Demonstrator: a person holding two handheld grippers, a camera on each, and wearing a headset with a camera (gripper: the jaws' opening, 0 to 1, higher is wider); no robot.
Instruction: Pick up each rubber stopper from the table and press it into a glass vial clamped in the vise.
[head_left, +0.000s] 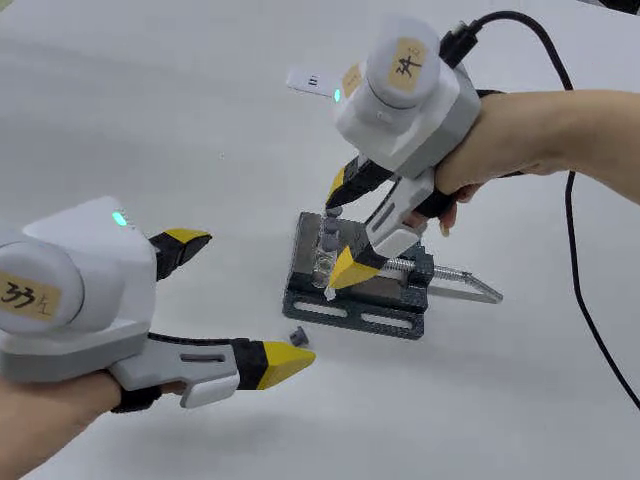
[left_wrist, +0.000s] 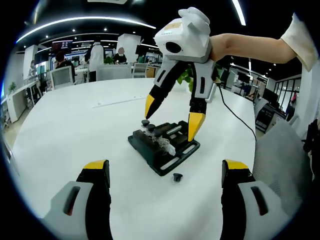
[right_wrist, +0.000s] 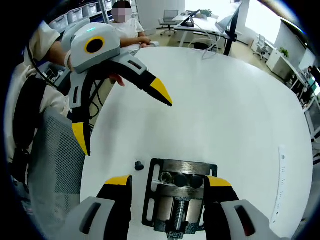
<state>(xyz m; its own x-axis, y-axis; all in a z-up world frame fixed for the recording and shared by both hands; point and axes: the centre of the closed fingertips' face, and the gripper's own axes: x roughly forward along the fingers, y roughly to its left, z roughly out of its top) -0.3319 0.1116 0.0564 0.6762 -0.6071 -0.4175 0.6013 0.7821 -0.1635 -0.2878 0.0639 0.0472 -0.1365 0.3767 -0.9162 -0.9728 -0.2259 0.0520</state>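
Observation:
A dark vise (head_left: 385, 305) stands mid-table with a short row of glass vials (head_left: 327, 248) clamped in it. At least two vials carry dark stoppers (right_wrist: 186, 180), and the one at the left end (right_wrist: 165, 177) looks uncapped. One loose grey rubber stopper (head_left: 298, 336) lies on the table just in front of the vise (left_wrist: 175, 157); it is also visible as the stopper (left_wrist: 177, 176) and the stopper (right_wrist: 139, 165). My right gripper (head_left: 343, 232) hangs open over the vise, its jaws on either side of the vial row, holding nothing. My left gripper (head_left: 240, 300) is open and empty, near the loose stopper.
The vise's screw handle (head_left: 470, 285) sticks out to the right. A black cable (head_left: 575, 200) trails from the right gripper across the table. A white paper strip (head_left: 310, 82) lies at the far side. Office desks and people are in the background.

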